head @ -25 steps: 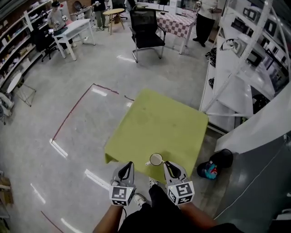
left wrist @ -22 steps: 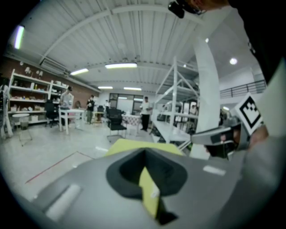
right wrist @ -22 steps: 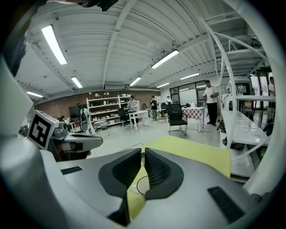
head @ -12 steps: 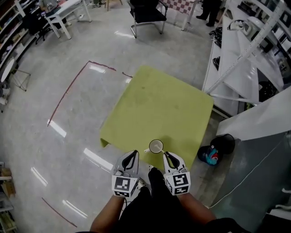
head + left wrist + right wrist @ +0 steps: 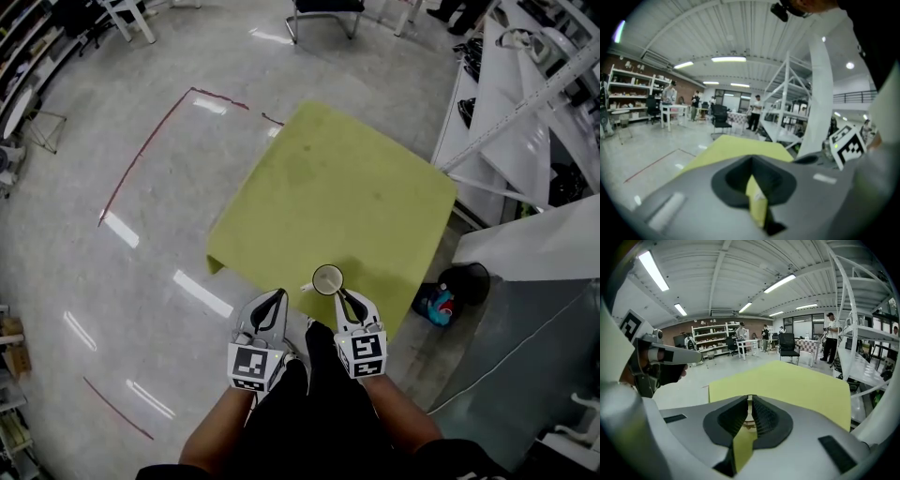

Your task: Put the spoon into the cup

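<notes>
- The spoon is not in the cup [image 5: 327, 279] as far as I can see, so I judge the task barely begun: the whole carry and drop is left.
- The cup stands upright on the green table [image 5: 347, 187], close to the edge nearest me.
- My right gripper [image 5: 343, 296] has its jaws drawn almost together with only a thin slit between them. Its tips lie just beside the cup's near side, and I see nothing clamped in them.
- My left gripper [image 5: 273, 298] has its jaws closed and empty. It hangs off the table's near edge, a little apart from the cup.
- I find the spoon in none of the 3 views. A small pale piece sticks out at the cup's left, but I cannot say whether it is the handle or a spoon.
- The inside of the cup is too small to read from above. In both gripper views my own jaws block the near table.
</notes>
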Demonstrator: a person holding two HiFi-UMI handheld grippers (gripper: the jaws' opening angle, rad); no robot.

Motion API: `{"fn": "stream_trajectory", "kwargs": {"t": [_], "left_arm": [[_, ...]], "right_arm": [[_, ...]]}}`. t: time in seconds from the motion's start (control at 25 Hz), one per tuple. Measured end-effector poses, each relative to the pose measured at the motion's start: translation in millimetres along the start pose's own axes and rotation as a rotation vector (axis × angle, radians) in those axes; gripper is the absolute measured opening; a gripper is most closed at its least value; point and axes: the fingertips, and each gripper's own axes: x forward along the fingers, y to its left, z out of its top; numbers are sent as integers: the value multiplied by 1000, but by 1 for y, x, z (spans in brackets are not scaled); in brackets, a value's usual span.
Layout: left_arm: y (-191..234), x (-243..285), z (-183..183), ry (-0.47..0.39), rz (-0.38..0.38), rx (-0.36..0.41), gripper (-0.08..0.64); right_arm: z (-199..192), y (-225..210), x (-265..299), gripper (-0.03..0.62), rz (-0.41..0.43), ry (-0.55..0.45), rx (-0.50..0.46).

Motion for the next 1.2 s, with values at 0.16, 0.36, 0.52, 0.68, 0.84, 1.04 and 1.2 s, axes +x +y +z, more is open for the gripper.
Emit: {"fn": "stream_trajectory", "kwargs": {"t": [0.16,0.36,0.52,0.68,0.84,1.04,1.2], "left_arm": [[-12,0,3,-5,-28,-13,6],[-19,-8,4,-8,-46,-21,6],[-19,-17,7,-16,-44,-23,7],[-16,-21,17,-49,-46,-5,6],[-17,-26,39,-87,-47,10,6],[-21,-33,68,-143,-47,42,6],[-21,-46,85,-188,-32,42,7]], "right_arm": [[-12,6,5,121,15,41,-13],[-4,8,-14,179,-5,16,-5],[18,9,-32,187,-17,-32,-23],[54,12,-39,184,-20,-115,-50],[90,17,-49,136,-43,-174,-83],[127,18,-68,17,-94,-249,-112],[147,24,-86,8,-86,-295,-127]]}}
